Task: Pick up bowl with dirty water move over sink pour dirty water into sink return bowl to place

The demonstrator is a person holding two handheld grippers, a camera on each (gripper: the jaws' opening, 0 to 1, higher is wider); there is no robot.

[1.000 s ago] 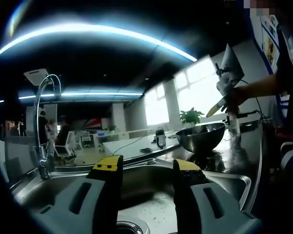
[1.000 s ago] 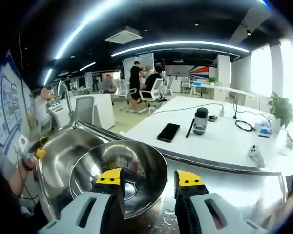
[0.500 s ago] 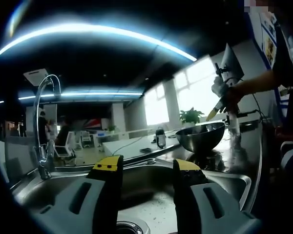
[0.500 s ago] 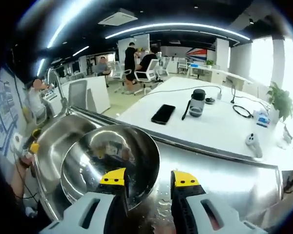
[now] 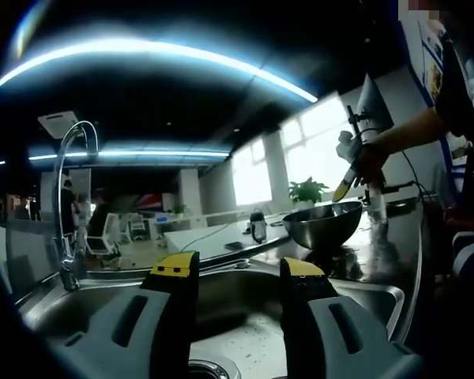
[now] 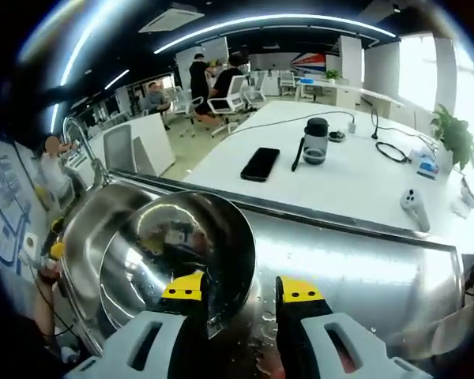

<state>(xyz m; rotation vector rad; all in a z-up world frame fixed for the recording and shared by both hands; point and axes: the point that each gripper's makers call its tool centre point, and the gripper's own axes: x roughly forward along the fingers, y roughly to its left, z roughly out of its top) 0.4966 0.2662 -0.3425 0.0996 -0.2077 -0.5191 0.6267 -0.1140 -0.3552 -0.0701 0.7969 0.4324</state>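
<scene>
Right gripper (image 6: pixel 238 290): jaws apart by a narrow gap, straddling the near rim of the steel bowl (image 6: pixel 174 253), one yellow tip inside the bowl, the other outside on the wet counter (image 6: pixel 355 268). Whether the tips actually pinch the rim, cannot tell; the gap looks wider than a thin steel wall. Bowl sits on the counter just right of the sink (image 6: pixel 95 237), its left edge at the sink's lip. No water line readable inside the bowl.

Left gripper (image 5: pixel 237 272): jaws apart, holding nothing, hanging low over the sink basin (image 5: pixel 253 332), drain (image 5: pixel 213 369) just below. Tap (image 5: pixel 67 197) stands at far left. In the left gripper view the bowl (image 5: pixel 324 225) sits on the counter to the right, with the right gripper (image 5: pixel 349 180) above its rim.

Judgement: the step is the grasp or release at the rim. If lifting, close firmly on the rim before raising; a thin, wet wall could slip or swing. Keep the bowl level until it is over the basin, then tip away from the gripper. Left gripper should clear the pour path.

Behind: white table (image 6: pixel 340 189) with phone (image 6: pixel 260 163) and bottle (image 6: pixel 315 140).
</scene>
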